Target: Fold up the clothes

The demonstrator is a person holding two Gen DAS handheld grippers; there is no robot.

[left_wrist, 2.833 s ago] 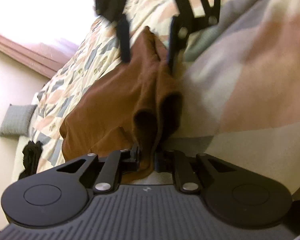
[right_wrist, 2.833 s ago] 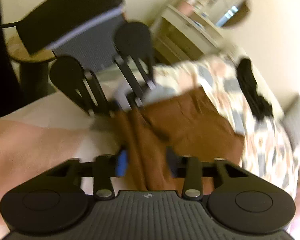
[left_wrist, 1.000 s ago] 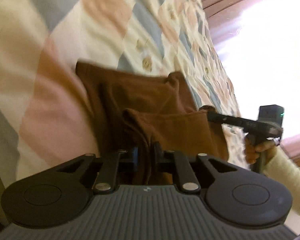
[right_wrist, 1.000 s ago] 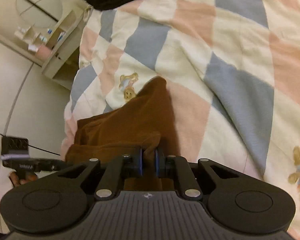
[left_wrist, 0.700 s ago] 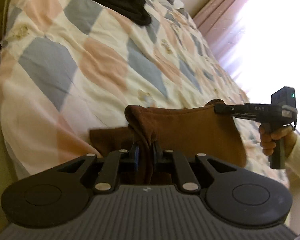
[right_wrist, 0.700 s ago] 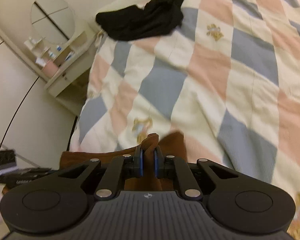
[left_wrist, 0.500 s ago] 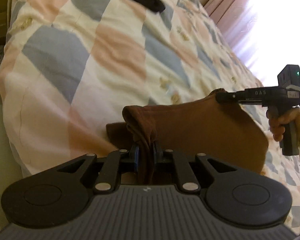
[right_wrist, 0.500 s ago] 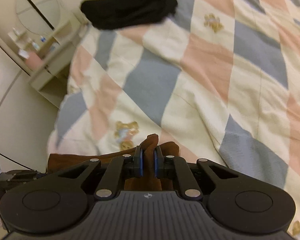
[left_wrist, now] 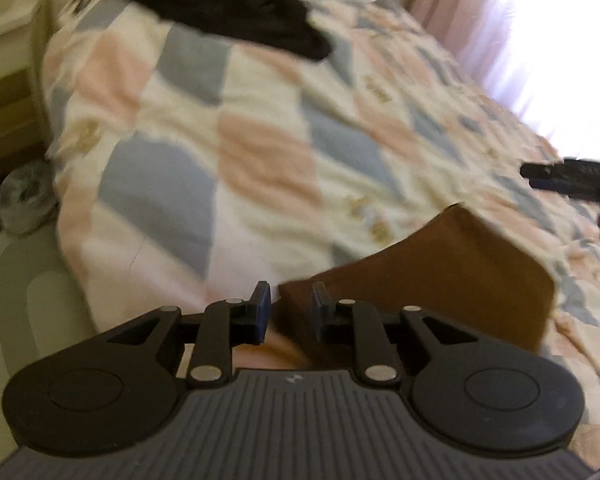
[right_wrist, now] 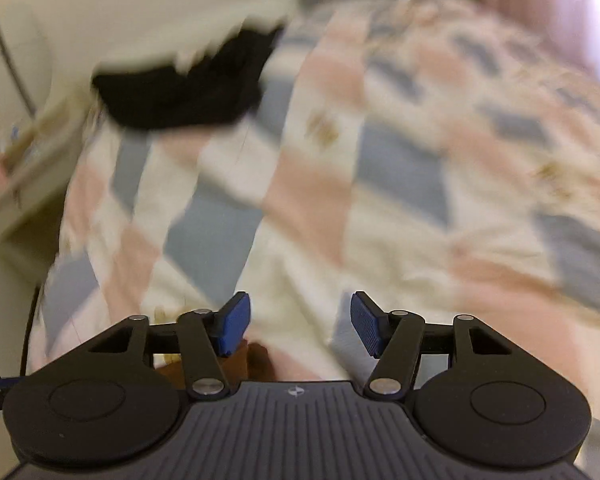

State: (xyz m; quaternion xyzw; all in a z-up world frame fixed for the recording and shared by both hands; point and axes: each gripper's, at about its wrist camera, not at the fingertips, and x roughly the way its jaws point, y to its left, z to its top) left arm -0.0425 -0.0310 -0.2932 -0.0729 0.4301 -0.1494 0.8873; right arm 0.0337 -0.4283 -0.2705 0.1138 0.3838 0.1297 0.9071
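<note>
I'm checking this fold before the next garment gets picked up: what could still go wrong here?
The left gripper has just been opening, but the brown garment's corner is between its fingers; it may snag and undo the fold. The garment lies near the quilt's edge and might slide off. The right gripper, also just opened, is clear, but the blurred view could make the reach for the black garment imprecise.

each claw is matte black plastic: a ribbed dark grey deck near the lens with a small pale emblem at its far edge, two round black discs with recessed circles at the sides, and slim linkage arms pinned with silver screws. the left claw [left_wrist: 288,312] and right claw [right_wrist: 299,326] carry ridged blue pads [right_wrist: 233,324].
</note>
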